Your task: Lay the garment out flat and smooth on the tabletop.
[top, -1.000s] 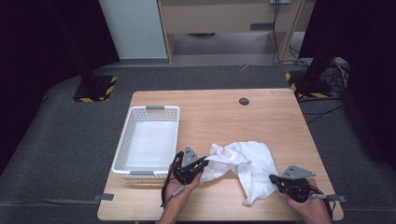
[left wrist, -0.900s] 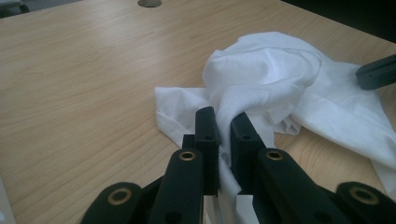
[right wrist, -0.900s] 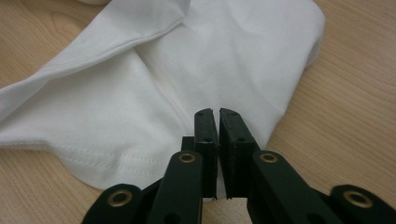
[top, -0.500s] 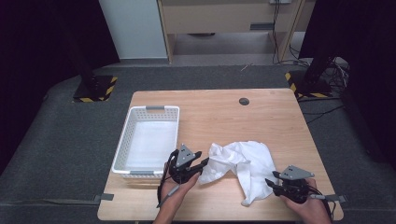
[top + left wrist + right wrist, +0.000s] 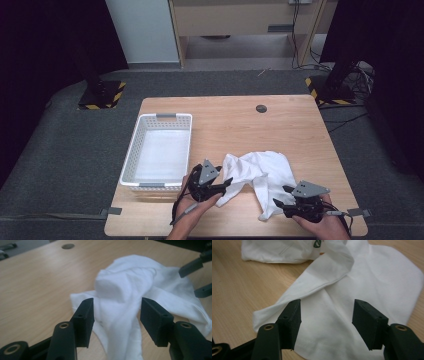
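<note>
A crumpled white cloth [image 5: 262, 172] lies on the wooden table [image 5: 225, 125], right of centre near the front. My left gripper [image 5: 230, 183] is at the cloth's left corner. Its jaws have just been opening and now stand apart, with a fold of the cloth [image 5: 125, 290] lying loose between them in the left gripper view [image 5: 116, 312]. My right gripper [image 5: 279, 196] is at the cloth's lower right end. Its jaws have just been opening too, and the cloth [image 5: 367, 282] lies flat under them [image 5: 327, 315] without the pads pressing it.
A white plastic basket [image 5: 131, 150] stands on the left part of the table, beside the left hand. A small round dark cap [image 5: 261, 108] sits in the tabletop at the back. The front table edge runs just below both hands.
Both grippers' jaws have opened and let go of the cloth, which has settled on the table. The hands have hardly moved.
</note>
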Demonstrator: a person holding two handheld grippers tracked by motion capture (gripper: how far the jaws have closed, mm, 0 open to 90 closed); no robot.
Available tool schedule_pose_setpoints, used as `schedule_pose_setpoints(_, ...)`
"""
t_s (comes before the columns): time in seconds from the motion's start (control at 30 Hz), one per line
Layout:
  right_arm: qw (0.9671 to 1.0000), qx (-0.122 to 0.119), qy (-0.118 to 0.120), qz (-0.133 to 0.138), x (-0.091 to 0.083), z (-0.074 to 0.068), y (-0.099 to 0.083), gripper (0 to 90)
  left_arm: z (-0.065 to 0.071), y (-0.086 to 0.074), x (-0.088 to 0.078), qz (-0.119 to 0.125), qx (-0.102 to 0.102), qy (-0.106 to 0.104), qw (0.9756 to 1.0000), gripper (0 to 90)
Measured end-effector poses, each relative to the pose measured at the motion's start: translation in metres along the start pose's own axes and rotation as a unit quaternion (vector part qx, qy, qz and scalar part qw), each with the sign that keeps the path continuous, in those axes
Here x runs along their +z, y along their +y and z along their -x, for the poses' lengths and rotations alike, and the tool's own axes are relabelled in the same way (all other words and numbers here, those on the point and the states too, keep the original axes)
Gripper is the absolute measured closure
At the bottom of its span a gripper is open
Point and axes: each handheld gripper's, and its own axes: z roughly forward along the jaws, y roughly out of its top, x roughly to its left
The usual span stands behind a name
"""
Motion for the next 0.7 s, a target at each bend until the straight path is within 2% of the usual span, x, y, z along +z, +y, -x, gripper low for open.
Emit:
schedule_pose_setpoints(0.1, 0.9999, -0.005, 0.014, -0.004, 0.002, -0.003, 0.000, 37.3, 0.010, -0.003, 0.012, -0.024, 0.023, -0.014, 0.9993, 41.3)
schedule_pose_setpoints(0.17, 0.9998, -0.002, 0.020, -0.003, 0.002, -0.004, 0.000, 36.5, 0.014, -0.006, 0.020, -0.042, 0.038, -0.010, 0.9984, 41.4)
schedule_pose_setpoints(0.23, 0.9997, -0.001, 0.025, -0.003, 0.002, -0.003, 0.000, 36.1, 0.017, -0.009, 0.027, -0.060, 0.044, -0.007, 0.9972, 42.2)
schedule_pose_setpoints(0.33, 0.9994, -0.002, 0.036, -0.005, 0.002, -0.004, -0.001, 36.7, 0.022, -0.015, 0.039, -0.094, 0.061, 0.006, 0.9937, 51.7)
schedule_pose_setpoints(0.4, 0.9988, -0.005, 0.048, -0.005, 0.003, -0.007, -0.001, 36.8, 0.023, -0.017, 0.045, -0.108, 0.064, 0.007, 0.9921, 58.4)
schedule_pose_setpoints(0.5, 0.9978, -0.019, 0.064, 0.000, 0.005, -0.013, 0.001, 34.5, 0.023, -0.020, 0.051, -0.121, 0.062, 0.010, 0.9907, 63.5)
schedule_pose_setpoints(0.7, 0.9959, -0.033, 0.085, 0.004, 0.012, -0.027, 0.007, 30.2, 0.026, -0.022, 0.056, -0.130, 0.059, 0.005, 0.9897, 66.5)
